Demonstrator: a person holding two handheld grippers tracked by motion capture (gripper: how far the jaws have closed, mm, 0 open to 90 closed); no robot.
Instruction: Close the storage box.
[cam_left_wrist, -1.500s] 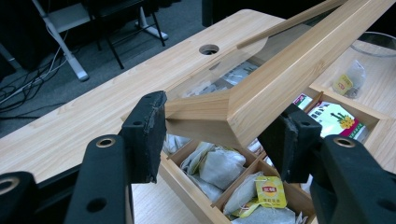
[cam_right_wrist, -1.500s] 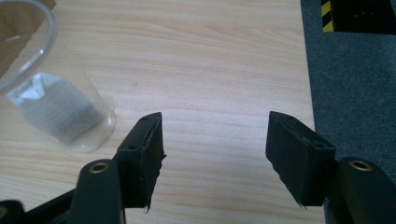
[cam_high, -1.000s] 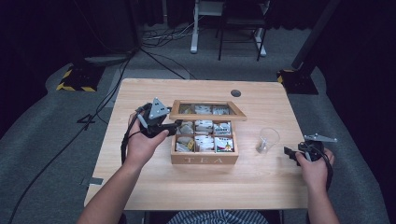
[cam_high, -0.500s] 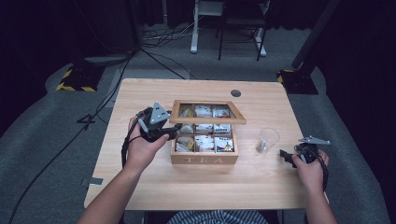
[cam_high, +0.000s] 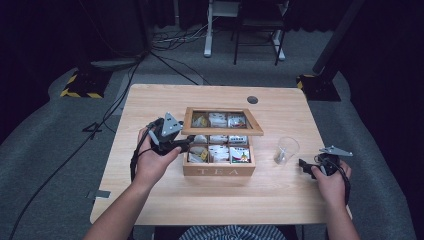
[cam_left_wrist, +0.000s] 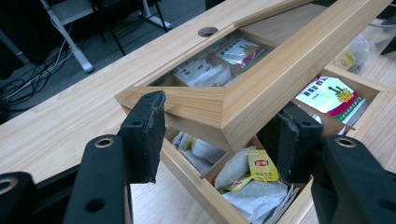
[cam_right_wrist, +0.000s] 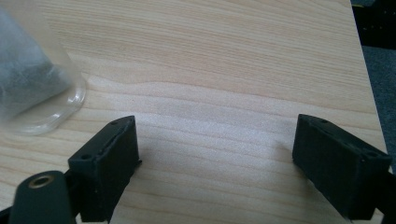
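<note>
The wooden box (cam_high: 218, 171) read "TEA"; left gripper (cam_left_wrist: 219, 135) pinched its lid (cam_left_wrist: 261, 88), hiding compartments. Right gripper (cam_right_wrist: 215, 158), beside the box, had just spread, empty.

The table (cam_right_wrist: 224, 56) is pale wood with a smooth matt grain, and the tea box (cam_high: 219, 170) is the same light wood, its lid (cam_left_wrist: 261, 88) glazed. The cup (cam_high: 286, 150) is clear glossy plastic; the tea bags (cam_left_wrist: 254, 165) are paper with shiny wrappers.

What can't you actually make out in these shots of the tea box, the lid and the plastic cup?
- Left gripper: in its own view the lid corner sits between the jaws; whether the pads press it is unclear.
- Tea box: in the high view the raised lid covers its back row, and the packet labels are too small to read.
- Cup: in the right gripper view it is blurred and cut off by the frame edge.
</note>
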